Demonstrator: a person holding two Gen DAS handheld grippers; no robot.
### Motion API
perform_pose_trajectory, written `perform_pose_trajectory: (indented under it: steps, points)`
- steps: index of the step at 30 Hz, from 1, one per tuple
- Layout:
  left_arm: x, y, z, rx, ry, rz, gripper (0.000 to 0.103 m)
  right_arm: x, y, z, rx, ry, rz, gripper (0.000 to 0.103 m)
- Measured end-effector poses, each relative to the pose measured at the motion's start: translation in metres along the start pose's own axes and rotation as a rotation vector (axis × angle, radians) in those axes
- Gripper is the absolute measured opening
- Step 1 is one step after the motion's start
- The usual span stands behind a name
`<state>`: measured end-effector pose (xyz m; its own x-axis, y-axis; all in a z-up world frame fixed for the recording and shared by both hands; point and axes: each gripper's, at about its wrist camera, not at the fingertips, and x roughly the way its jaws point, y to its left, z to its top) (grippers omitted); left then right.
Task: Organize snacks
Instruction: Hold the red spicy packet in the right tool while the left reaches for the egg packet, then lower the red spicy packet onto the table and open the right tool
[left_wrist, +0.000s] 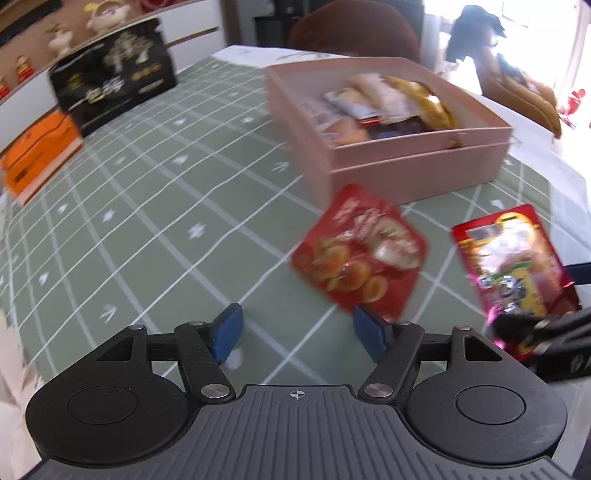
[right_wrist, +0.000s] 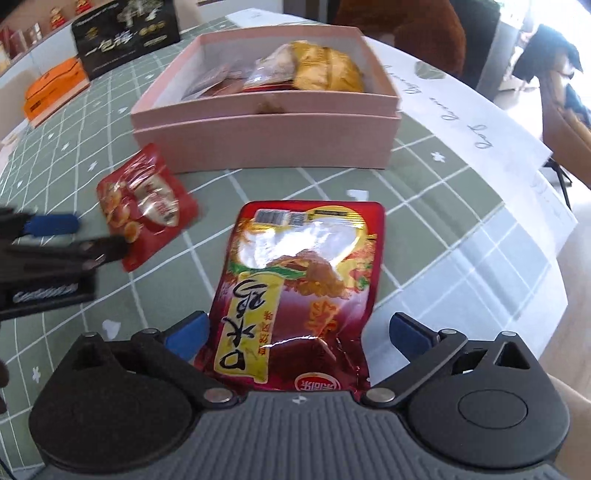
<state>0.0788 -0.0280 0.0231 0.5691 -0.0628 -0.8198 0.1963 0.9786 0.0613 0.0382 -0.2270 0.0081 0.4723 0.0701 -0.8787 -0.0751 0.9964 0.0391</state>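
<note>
Green checked surface (right_wrist: 424, 229) | pink box (right_wrist: 266, 140) holds snacks | left gripper (left_wrist: 297, 328) jaws apart, beside red snack pack (left_wrist: 360, 251) | right gripper (right_wrist: 295, 332) jaws apart around maroon snack pouch (right_wrist: 299, 288)

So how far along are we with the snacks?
Several packets already lie in the pink box. The red and yellow pouch sits between the open fingers of the right gripper, not yet clamped. The red chestnut-style packet lies on the tablecloth beside the open left gripper. Both packets are left to box.
</note>
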Motion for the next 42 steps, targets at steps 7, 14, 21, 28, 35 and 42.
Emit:
perform_pose_trajectory:
  steps: [7, 14, 21, 28, 35, 42]
  points:
    - [0.000, 0.010, 0.005, -0.078, 0.030, -0.033, 0.072, 0.000, -0.011, -0.004, 0.029, -0.037, -0.013, 0.103]
    - [0.011, -0.014, 0.016, -0.047, 0.032, -0.033, 0.077, -0.003, -0.005, -0.017, -0.009, -0.097, -0.012, 0.103]
    - [0.007, -0.014, 0.011, -0.054, -0.010, -0.036, 0.056, -0.004, -0.008, -0.018, -0.050, -0.108, 0.014, 0.103]
    - [-0.011, 0.013, -0.010, -0.127, -0.011, -0.113, 0.017, -0.004, -0.009, -0.016, -0.065, -0.113, 0.025, 0.103]
    - [-0.021, 0.032, -0.026, -0.165, -0.020, -0.156, 0.017, -0.003, -0.008, -0.016, -0.055, -0.125, 0.019, 0.103]
    - [-0.018, 0.038, -0.015, -0.246, 0.007, -0.243, 0.023, -0.003, -0.007, -0.014, -0.051, -0.098, 0.017, 0.103]
